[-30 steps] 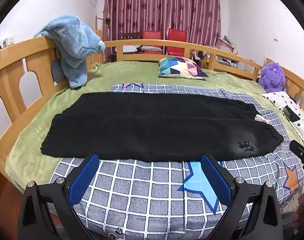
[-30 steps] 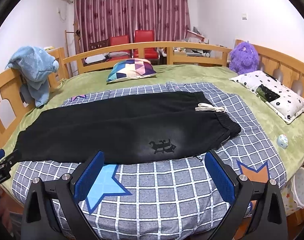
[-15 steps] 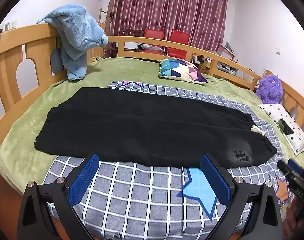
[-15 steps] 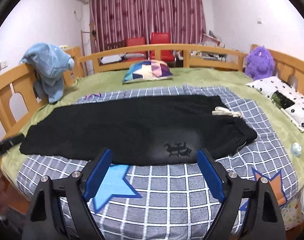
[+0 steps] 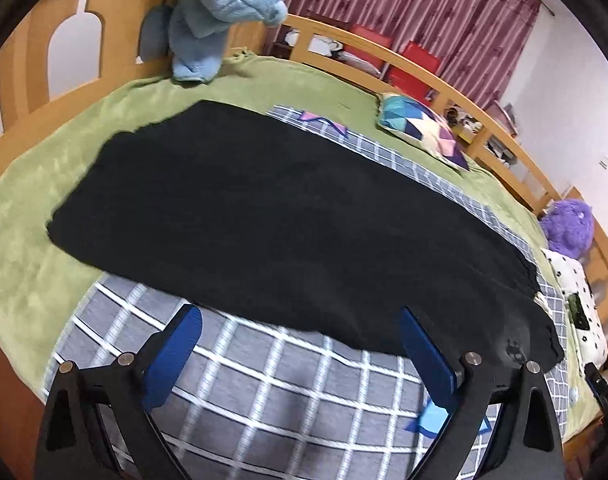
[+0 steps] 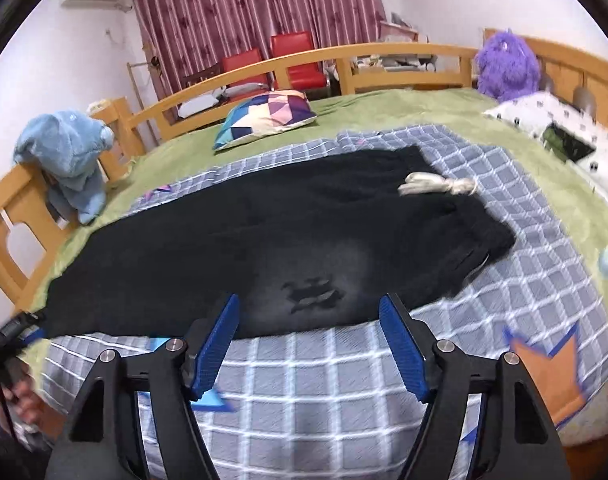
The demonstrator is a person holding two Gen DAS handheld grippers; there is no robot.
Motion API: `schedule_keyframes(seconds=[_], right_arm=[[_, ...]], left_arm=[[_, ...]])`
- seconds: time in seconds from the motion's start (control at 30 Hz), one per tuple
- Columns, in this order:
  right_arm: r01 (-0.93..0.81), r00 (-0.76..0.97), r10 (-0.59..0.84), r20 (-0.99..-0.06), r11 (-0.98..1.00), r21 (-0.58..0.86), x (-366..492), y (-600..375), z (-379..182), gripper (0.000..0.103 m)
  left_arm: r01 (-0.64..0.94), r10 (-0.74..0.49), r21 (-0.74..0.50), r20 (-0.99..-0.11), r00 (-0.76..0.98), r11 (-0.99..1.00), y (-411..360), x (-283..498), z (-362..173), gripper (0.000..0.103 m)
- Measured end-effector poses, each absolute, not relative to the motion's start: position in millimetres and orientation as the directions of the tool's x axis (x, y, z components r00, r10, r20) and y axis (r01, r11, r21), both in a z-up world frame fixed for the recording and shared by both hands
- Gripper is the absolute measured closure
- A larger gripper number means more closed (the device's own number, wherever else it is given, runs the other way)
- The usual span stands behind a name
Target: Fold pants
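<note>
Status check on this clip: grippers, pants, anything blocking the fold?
Left gripper open, empty. Right gripper closing, nothing between pads. Black pants flat on checked blanket, unfolded. Nothing on them.

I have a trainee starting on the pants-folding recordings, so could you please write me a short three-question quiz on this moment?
1. True or false: the black fabric pants are already folded in half.
2. What lies on the waistband end of the pants? A) a phone B) a white knotted drawstring C) a sock
3. Name the patterned cover directly under the pants.

Key
1. False: they lie spread flat at full length, and neither the left claw nor the right claw, whose jaws are closing, has fabric between its pads.
2. B.
3. The grey checked quilt with star patches, itself on the green plush blanket.
</note>
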State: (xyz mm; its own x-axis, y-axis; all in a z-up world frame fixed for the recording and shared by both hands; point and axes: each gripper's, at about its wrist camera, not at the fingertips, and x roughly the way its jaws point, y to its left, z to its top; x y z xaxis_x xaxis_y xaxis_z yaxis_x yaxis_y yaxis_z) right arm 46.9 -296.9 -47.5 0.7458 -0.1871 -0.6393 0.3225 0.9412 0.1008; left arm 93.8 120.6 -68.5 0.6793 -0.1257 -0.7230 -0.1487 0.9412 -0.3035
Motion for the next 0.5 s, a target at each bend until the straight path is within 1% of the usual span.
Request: schedule_keyframes(seconds=[0.07,0.17,0.27,0.47,0.5], right_arm=[[0.335,0.724,-0.201,-0.660,0.939,0.081,56,-306,-52,0.031],[0.353,0.706,-0.161,-0.690,0.924,0.146,64,-323,-67,0.031],[0.390,0.691,-0.168,-0.703,0.905,0.168,67,-335,-83,0.031],[0.437,0.660,-0.151,-0.736,0.874,0.213,69,-346,-121,0.031],[0.446,0.655,-0.151,-0.740,0.868,0.218,69,-349,-127,0.031]], left_arm=[[-0.145,-0.127,-0.294,-0.735,0.666,0.945,129,100,-63,0.005],[-0.135,-0.118,-0.275,-0.736,0.667,0.952,142,106,-52,0.005],[-0.128,-0.116,-0.264,-0.742,0.660,0.956,152,108,-52,0.005],[-0.171,-0.161,-0.326,-0.778,0.607,0.930,174,115,-102,0.005],[-0.174,-0.167,-0.334,-0.779,0.605,0.926,175,115,-108,0.007]])
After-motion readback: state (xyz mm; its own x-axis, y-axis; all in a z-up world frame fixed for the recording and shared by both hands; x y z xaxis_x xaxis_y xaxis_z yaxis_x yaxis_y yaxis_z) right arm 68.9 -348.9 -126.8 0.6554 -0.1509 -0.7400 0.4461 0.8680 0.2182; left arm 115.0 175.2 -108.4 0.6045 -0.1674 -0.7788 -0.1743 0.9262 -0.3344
